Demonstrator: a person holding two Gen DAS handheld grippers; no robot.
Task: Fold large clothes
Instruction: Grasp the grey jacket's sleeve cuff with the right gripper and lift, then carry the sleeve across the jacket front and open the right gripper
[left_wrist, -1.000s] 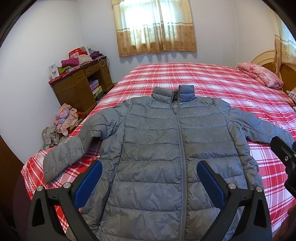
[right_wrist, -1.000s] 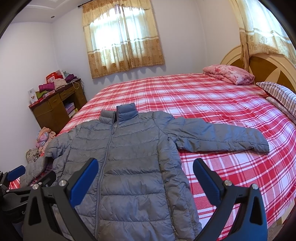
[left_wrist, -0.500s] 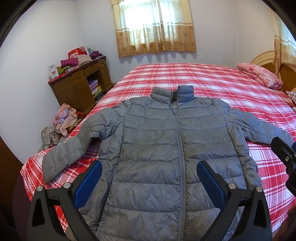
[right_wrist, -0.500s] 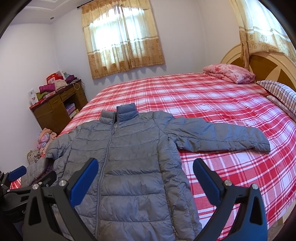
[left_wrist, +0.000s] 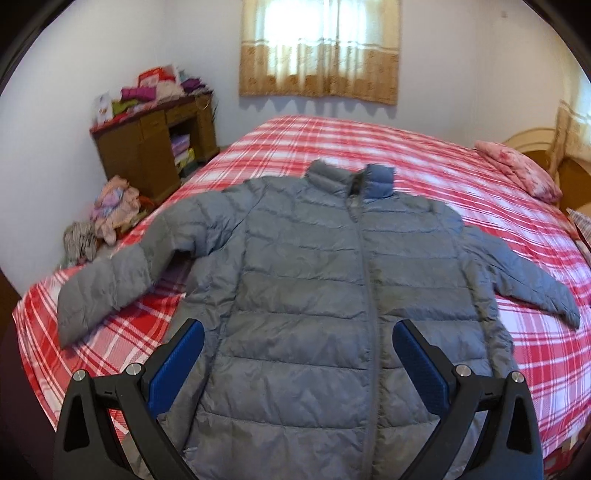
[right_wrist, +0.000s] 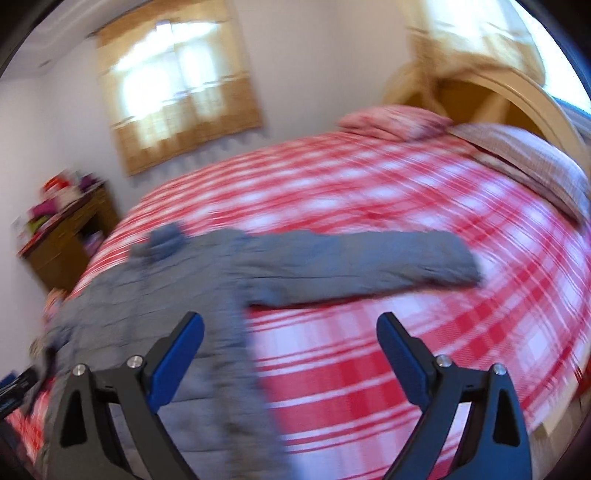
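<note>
The grey quilted puffer jacket (left_wrist: 314, 295) lies flat, sleeves spread, on the red-and-white plaid bed (left_wrist: 461, 177). The left gripper (left_wrist: 297, 363) hovers above it, jaws wide and empty. The right gripper (right_wrist: 290, 354) has its jaws closing, nothing between them.

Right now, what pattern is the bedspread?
The bedspread is red-and-white plaid, sharpest in the left wrist view.

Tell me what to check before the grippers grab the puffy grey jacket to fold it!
1. Jacket lies flat, front up on the bed: ok.
2. Zipper closed: ok.
3. Both sleeves spread out to the sides: ok.
4. Left gripper open, nothing between its fingers: ok.
5. Right gripper empty, jaws starting to close: ok.
6. Right view sharp enough to aim at the sleeve: not ok, blurred.
</note>
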